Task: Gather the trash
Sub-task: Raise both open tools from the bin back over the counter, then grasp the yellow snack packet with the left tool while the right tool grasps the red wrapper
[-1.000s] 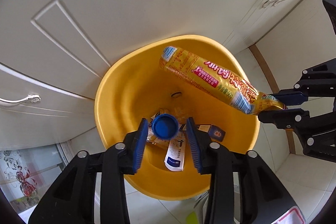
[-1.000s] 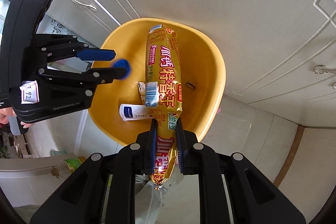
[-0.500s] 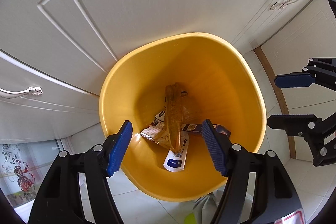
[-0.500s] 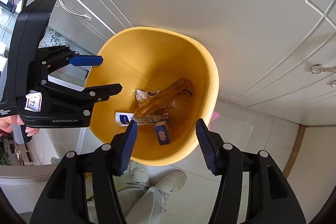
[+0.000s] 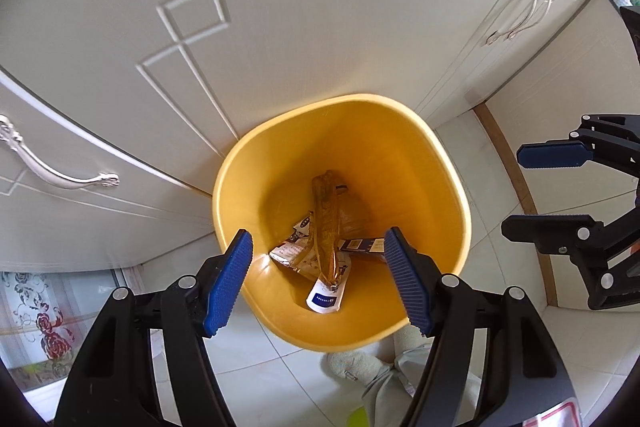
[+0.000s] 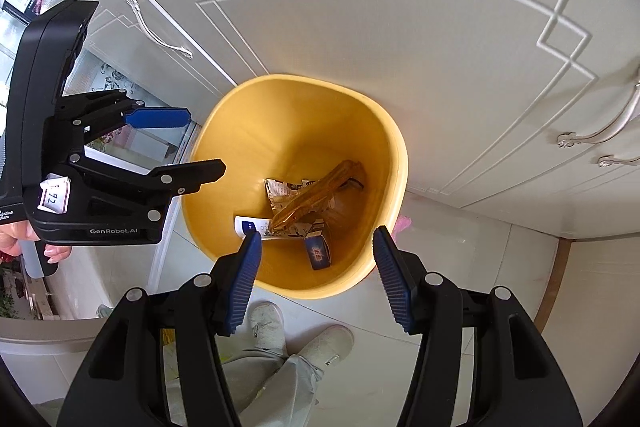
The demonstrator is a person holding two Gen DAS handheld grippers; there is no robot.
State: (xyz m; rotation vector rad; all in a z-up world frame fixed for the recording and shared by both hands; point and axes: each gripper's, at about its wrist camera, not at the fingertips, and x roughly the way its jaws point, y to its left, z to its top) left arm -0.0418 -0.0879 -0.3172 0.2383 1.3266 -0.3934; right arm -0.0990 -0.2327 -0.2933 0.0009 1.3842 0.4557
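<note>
White cabinet doors (image 5: 320, 27) with raised line patterns and silver handles (image 5: 60, 175) fill the upper part of both wrist views. Pale floor tiles (image 5: 472, 155) run along the lower edge. In the centre of each view stands a yellow bin (image 5: 448, 187), close against the cabinet fronts.

The left gripper (image 5: 318, 281) hangs over the bin's near rim at the bottom of its own view. Its blue pads stand wide apart with nothing between them. The right gripper (image 6: 316, 273) is likewise parted and empty above the near rim, low in its own view. Each gripper also shows at the side edge of the other's view.

At the lower centre of the right wrist view, grey trouser legs (image 6: 256, 379) and light slippers (image 6: 326, 345) of a person stand on the tiles.

Inside the bin lies the trash. A long golden snack wrapper (image 5: 326, 227) leans across the pile. Under it are crumpled printed wrappers (image 5: 290, 253), a white packet with a blue label (image 5: 326, 297), and a small dark blue box (image 6: 318, 253).
</note>
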